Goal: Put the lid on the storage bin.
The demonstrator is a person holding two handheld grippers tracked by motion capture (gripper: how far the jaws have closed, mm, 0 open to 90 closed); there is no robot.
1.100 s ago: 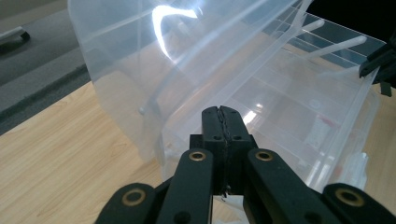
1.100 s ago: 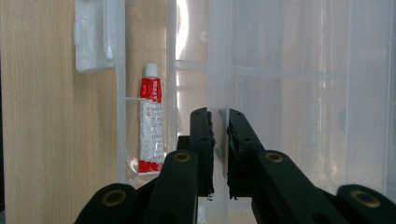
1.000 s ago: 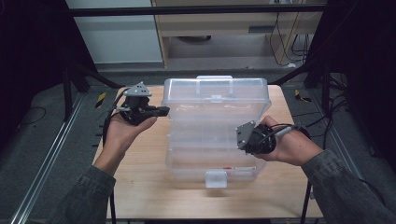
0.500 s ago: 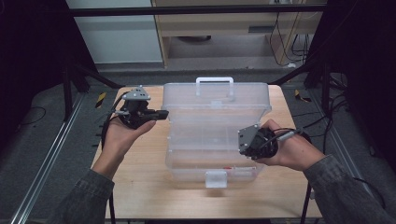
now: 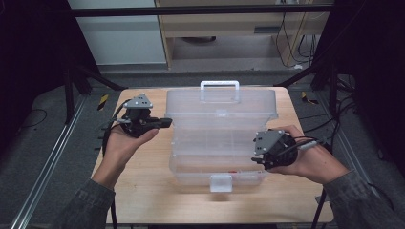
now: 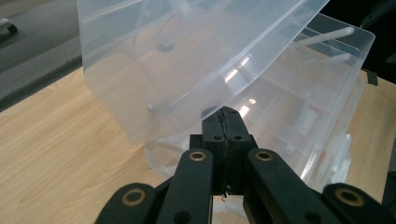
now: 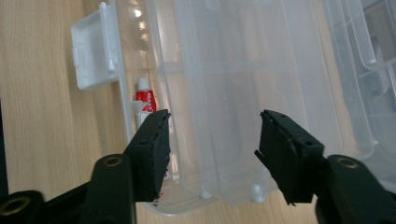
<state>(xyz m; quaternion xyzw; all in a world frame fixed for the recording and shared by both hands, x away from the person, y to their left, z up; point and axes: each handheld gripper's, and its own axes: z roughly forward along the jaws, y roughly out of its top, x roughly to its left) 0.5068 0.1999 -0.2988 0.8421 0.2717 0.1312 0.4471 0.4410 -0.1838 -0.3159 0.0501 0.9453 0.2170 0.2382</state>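
Note:
A clear plastic toolbox point(image 5: 219, 143) stands in the middle of the table. Its lid point(image 5: 220, 107) is swung up and back, and the white handle point(image 5: 219, 85) is at the far side. Through the front wall a red-and-white tube point(image 7: 145, 100) shows lying inside. My left gripper point(image 5: 165, 122) is shut, its tips point(image 6: 224, 114) at the rim of the raised lid point(image 6: 187, 60) on the box's left. My right gripper point(image 5: 258, 155) is at the box's right side. Its jaws point(image 7: 212, 135) have just been opening and stand apart over a clear inner tray point(image 7: 233, 93), not pressing it.
The box's white latch point(image 5: 220, 182) hangs at the near front wall, also seen in the right gripper view point(image 7: 93, 51). The wooden table point(image 5: 143, 191) has bare strips left, right and in front of the box. Dark frame posts and cables ring the table.
The lid has tipped farther back, so the handle now stands up at the far side. My right gripper has let go, opened, and drawn right and nearer. The left gripper stayed put.

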